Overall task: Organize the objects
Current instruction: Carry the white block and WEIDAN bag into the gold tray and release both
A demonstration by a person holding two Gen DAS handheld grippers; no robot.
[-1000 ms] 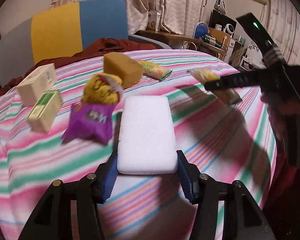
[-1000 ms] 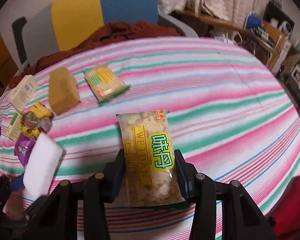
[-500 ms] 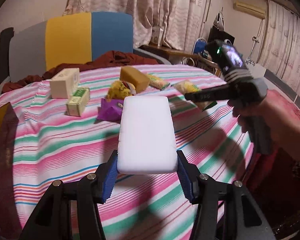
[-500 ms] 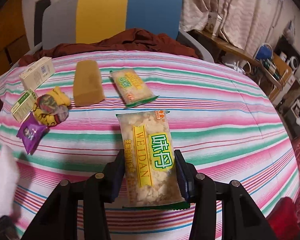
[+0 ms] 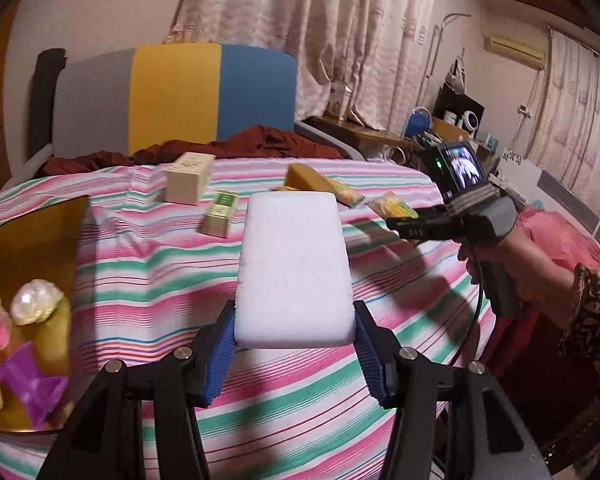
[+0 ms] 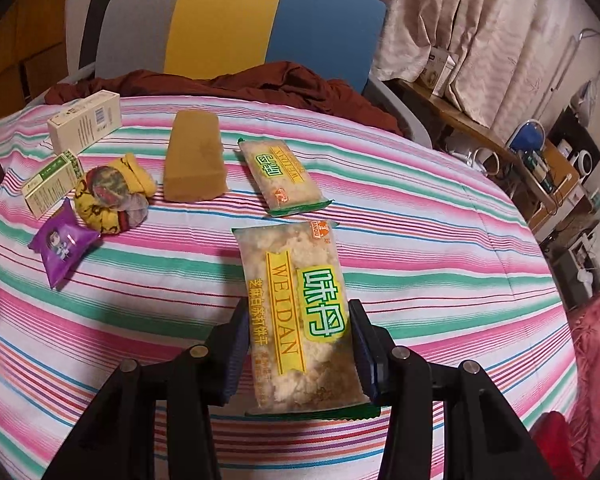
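My left gripper (image 5: pixel 296 344) is shut on a white foam block (image 5: pixel 294 268), held above the striped tablecloth (image 5: pixel 148 264). At the left edge of that view a gold tray (image 5: pixel 36 232) holds small wrapped items. My right gripper (image 6: pixel 298 352) is shut on a clear cracker packet (image 6: pixel 296 312) with a yellow-green label, and it shows in the left wrist view as a black tool (image 5: pixel 456 220) in a person's hand. On the cloth lie a second cracker packet (image 6: pixel 282 174), a tan sponge block (image 6: pixel 194 160), a yellow patterned bundle (image 6: pixel 112 196), a purple snack bag (image 6: pixel 62 246) and two boxes.
A cream box (image 6: pixel 86 120) and a green-white box (image 6: pixel 52 182) sit at the table's far left. Behind the table stands a grey, yellow and blue chair back (image 6: pixel 236 24) with a brown cloth (image 6: pixel 228 84) over the seat. Cluttered shelves (image 6: pixel 540 168) fill the right.
My left gripper has carried the foam block up and leftward, away from the pile, so the gold tray has come into view. The right gripper has rolled a little, still holding its packet.
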